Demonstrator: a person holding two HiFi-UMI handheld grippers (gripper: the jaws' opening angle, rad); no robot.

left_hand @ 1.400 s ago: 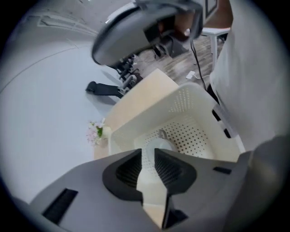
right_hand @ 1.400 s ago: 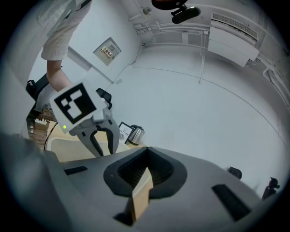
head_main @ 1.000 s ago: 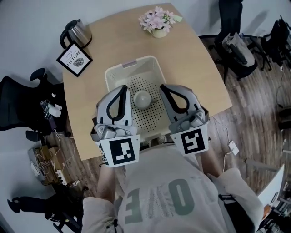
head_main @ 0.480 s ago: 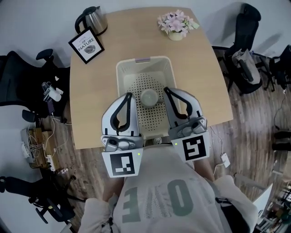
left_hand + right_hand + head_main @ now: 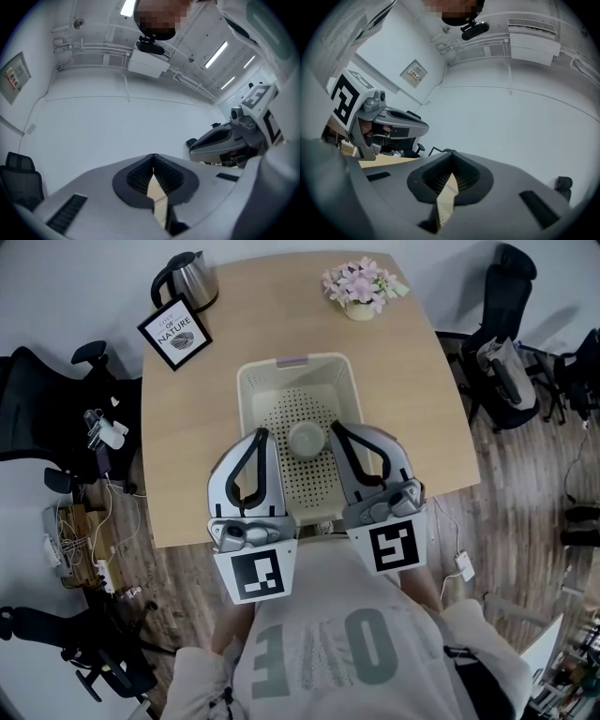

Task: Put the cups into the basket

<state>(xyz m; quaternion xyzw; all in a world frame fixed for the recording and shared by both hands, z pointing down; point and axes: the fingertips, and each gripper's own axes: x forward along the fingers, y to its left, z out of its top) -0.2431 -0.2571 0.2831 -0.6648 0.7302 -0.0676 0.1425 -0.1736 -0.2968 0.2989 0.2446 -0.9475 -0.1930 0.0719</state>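
Observation:
A cream perforated basket (image 5: 251, 395) stands in the middle of the wooden table (image 5: 403, 399). One pale cup (image 5: 307, 439) sits on the basket's floor, near the middle. My left gripper (image 5: 260, 435) hangs over the basket's near left part, just left of the cup, jaws shut and empty. On the other side of the cup my right gripper (image 5: 336, 427) is held over the near right part, also shut with nothing in it. In the left gripper view (image 5: 153, 158) and the right gripper view (image 5: 451, 166) the jaws meet at their tips and point at a bare white wall.
A steel kettle (image 5: 192, 277) and a framed sign (image 5: 175, 331) stand at the table's far left corner, and a pot of pink flowers (image 5: 359, 287) at the far right. Black office chairs (image 5: 506, 343) stand on the wooden floor at both sides.
The head view has shifted, so the table sits further right and lower in the picture. Both grippers stay shut on either side of the cup; the left one has rolled a little.

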